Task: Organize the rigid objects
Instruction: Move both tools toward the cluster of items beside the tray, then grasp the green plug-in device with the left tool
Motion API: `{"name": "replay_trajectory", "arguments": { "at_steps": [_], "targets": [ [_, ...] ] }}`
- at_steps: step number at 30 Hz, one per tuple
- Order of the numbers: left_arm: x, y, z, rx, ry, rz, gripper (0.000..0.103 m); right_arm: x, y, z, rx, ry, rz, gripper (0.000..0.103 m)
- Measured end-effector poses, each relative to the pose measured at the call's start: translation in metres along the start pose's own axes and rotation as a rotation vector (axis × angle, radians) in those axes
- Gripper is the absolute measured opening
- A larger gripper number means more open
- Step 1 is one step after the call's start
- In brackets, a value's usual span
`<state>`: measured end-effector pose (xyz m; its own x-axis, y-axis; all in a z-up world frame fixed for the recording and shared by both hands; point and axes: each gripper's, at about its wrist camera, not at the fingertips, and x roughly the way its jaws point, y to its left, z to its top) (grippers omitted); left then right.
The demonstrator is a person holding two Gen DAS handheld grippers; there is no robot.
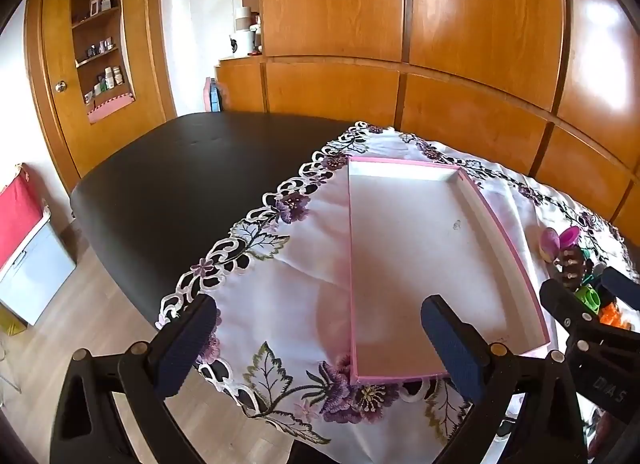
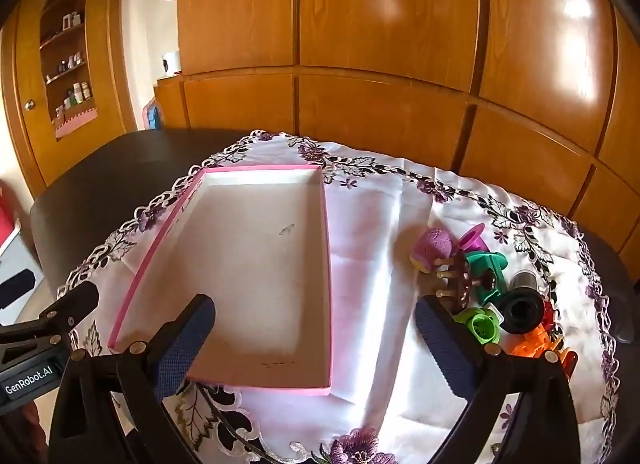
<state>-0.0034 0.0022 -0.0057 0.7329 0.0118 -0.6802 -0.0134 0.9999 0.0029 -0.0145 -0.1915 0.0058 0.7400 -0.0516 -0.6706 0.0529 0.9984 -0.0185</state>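
Note:
A shallow box (image 1: 420, 256) with a pink rim and a bare white floor lies on the embroidered cloth. My left gripper (image 1: 320, 348) hovers open over the box's near left corner, holding nothing. To the right of the box (image 2: 248, 272) sits a heap of small plastic pieces: a purple one (image 2: 434, 246), a teal one (image 2: 486, 264), a brown pegged one (image 2: 460, 282), a green ring (image 2: 482, 326), a black cylinder (image 2: 520, 310) and an orange piece (image 2: 534, 346). My right gripper (image 2: 316, 348) is open and empty between box and heap, its right finger close to the green ring.
The white cloth (image 2: 380, 223) with purple flowers covers the right part of a black table (image 1: 180, 183). Wooden cabinets (image 1: 480, 43) stand behind the table. A door with shelves (image 1: 100, 43) is at the far left, with floor below the table's left edge.

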Motion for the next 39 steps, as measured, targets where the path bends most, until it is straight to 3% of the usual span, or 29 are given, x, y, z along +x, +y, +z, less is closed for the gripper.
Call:
{"name": "replay_trajectory", "arguments": {
  "at_steps": [29,39],
  "targets": [
    [0.008,-0.014,-0.004,0.053,0.036,-0.016,0.103,-0.002,-0.019,0.007,-0.004,-0.013,-0.002,0.102],
    [0.009,-0.02,-0.004,0.077,0.037,-0.065,0.103,-0.004,-0.07,0.019,0.03,-0.028,-0.052,0.102]
  ]
}}
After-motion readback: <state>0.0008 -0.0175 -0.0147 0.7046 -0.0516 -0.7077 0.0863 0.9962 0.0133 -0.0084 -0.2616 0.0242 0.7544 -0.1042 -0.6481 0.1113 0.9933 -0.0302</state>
